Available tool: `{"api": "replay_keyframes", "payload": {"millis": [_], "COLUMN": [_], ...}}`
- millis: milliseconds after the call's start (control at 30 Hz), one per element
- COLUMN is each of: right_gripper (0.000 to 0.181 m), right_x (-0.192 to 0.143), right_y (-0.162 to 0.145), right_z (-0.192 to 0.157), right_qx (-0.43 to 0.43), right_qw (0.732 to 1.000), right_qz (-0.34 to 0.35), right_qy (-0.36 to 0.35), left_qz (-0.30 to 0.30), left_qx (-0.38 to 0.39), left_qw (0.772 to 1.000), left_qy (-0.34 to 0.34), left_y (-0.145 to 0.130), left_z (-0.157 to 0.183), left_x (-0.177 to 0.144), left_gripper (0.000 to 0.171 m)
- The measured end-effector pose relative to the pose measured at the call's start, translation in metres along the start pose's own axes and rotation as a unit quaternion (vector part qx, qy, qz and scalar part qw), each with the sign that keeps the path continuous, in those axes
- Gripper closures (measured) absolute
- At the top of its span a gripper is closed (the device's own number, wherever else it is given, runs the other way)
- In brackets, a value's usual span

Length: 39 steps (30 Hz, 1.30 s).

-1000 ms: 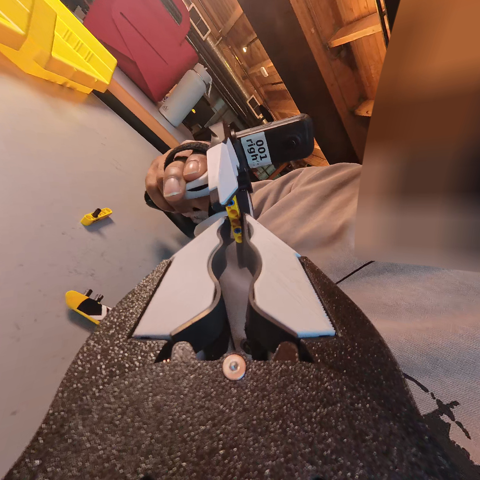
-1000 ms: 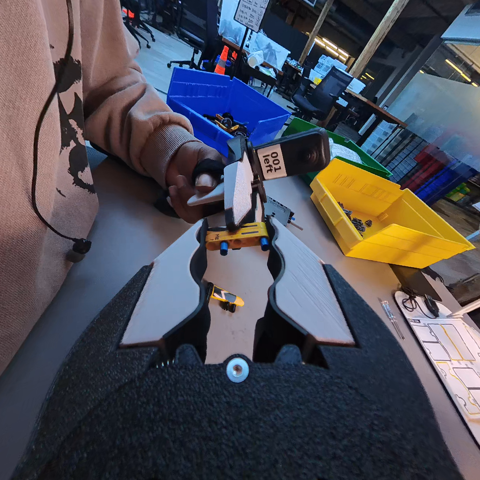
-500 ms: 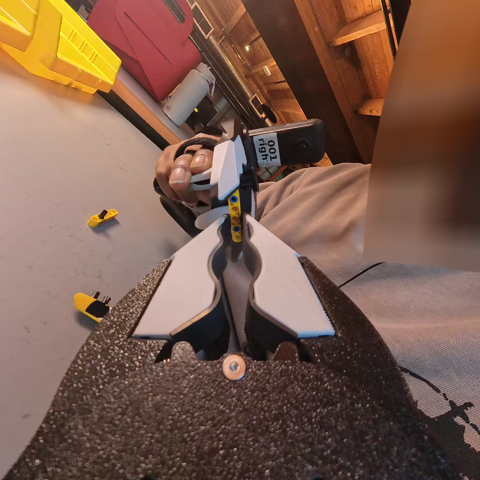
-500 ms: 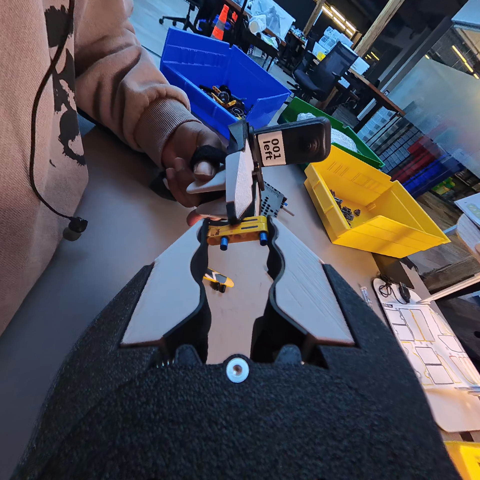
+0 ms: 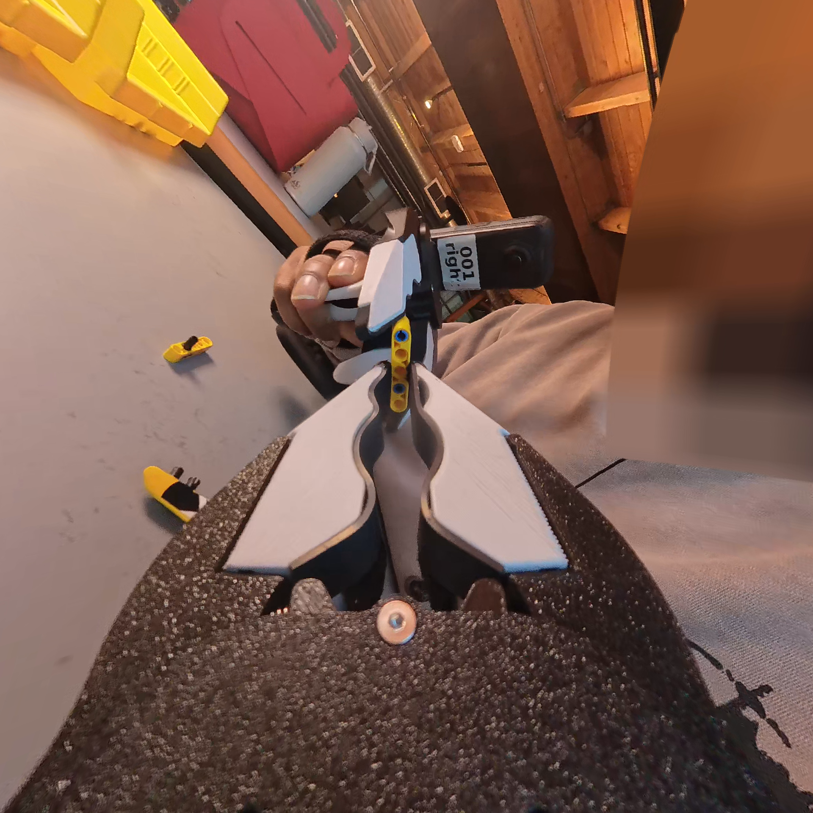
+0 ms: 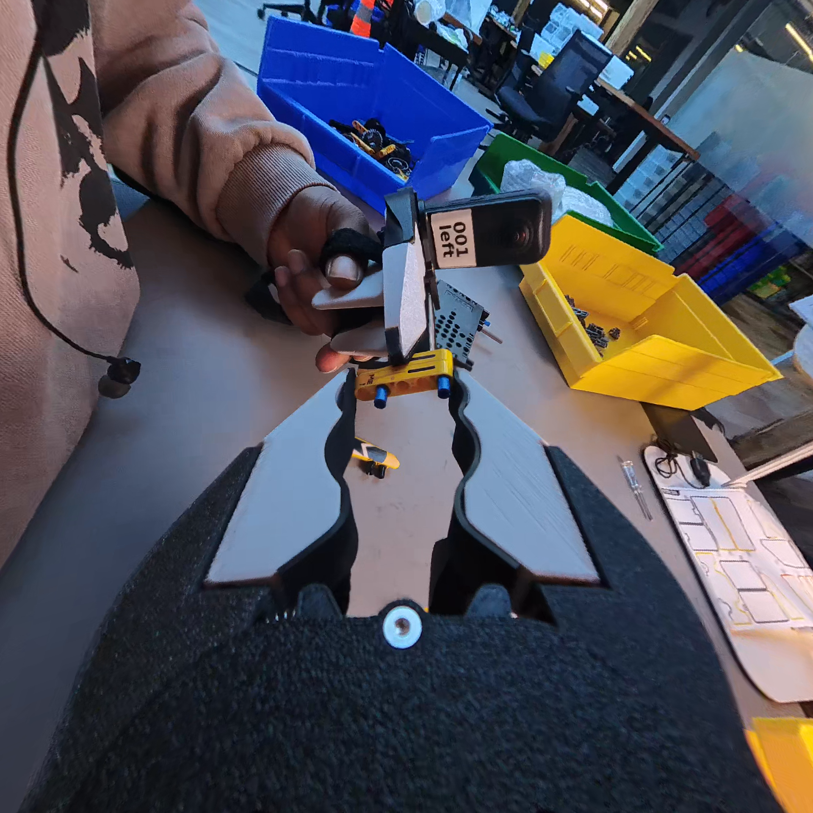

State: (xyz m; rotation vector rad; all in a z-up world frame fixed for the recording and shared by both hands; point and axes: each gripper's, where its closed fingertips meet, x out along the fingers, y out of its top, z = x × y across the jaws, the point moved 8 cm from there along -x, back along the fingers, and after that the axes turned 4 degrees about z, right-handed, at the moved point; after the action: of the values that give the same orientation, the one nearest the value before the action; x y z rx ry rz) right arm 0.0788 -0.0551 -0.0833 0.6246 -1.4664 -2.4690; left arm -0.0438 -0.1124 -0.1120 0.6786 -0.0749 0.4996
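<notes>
A yellow beam with holes and two blue pins is held above the grey table between both grippers. My right gripper is shut on it, one fingertip at each end of the beam. My left gripper comes down on the beam from above and pinches its middle. In the left wrist view the beam shows edge-on and upright, clamped between my left gripper's tips. The right gripper's finger sits just beyond it, held by a hand.
On the table lie a yellow-and-black piece, a small yellow piece, a grey perforated block, a screwdriver and a printed sheet. Blue, green and yellow bins stand behind. Left and right tips are no more than a few centimetres apart. About 9 centimetres separates my right fingertips from the yellow-and-black piece. The right camera catches it too, in the right wrist view.
Both grippers keep their hold on the yellow beam. The pair has turned and shifted a little, so the table and bins have slid in both views.
</notes>
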Motion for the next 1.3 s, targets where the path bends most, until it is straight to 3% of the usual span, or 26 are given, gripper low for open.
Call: {"api": "replay_keyframes", "payload": {"millis": [267, 467, 633, 1033, 1067, 1133, 1167, 1233, 1300], "right_gripper": [0.136, 0.138, 0.138, 0.140, 0.140, 0.140, 0.141, 0.140, 0.139], "right_x": [0.013, 0.013, 0.014, 0.007, 0.006, -0.016, -0.029, -0.002, -0.003], "right_y": [-0.008, -0.009, -0.008, -0.002, -0.002, -0.001, -0.001, -0.007, -0.004], "right_z": [-0.005, -0.003, -0.004, 0.001, 0.001, 0.017, 0.026, 0.002, 0.013], "right_qx": [-0.095, -0.074, -0.049, -0.025, -0.027, 0.013, 0.036, -0.026, -0.008], "right_qw": [0.993, 0.995, 0.998, 0.999, 0.999, 0.997, 0.995, 0.998, 0.998], "right_qz": [-0.057, -0.050, -0.036, -0.029, -0.030, -0.002, 0.010, -0.036, -0.015], "right_qy": [-0.041, -0.039, -0.024, -0.032, -0.035, -0.075, -0.097, -0.051, -0.068], "left_qz": [0.004, 0.013, 0.007, 0.008, 0.014, 0.116, 0.126, 0.019, 0.061], "left_qx": [-0.038, -0.052, -0.011, 0.006, 0.004, -0.012, 0.001, 0.028, 0.042], "left_qw": [0.999, 0.998, 1.000, 1.000, 1.000, 0.992, 0.990, 0.998, 0.996], "left_qy": [0.022, 0.015, 0.024, 0.007, 0.006, 0.037, 0.058, 0.044, 0.039], "left_y": [-0.004, -0.003, -0.002, 0.005, 0.006, 0.025, 0.024, 0.001, 0.024], "left_z": [-0.011, -0.012, -0.008, -0.005, -0.005, -0.013, -0.012, -0.007, -0.004], "left_x": [0.000, -0.001, -0.001, -0.001, -0.002, -0.041, -0.049, -0.004, -0.008], "left_gripper": [0.165, 0.165, 0.164, 0.167, 0.167, 0.171, 0.171, 0.171, 0.171]}}
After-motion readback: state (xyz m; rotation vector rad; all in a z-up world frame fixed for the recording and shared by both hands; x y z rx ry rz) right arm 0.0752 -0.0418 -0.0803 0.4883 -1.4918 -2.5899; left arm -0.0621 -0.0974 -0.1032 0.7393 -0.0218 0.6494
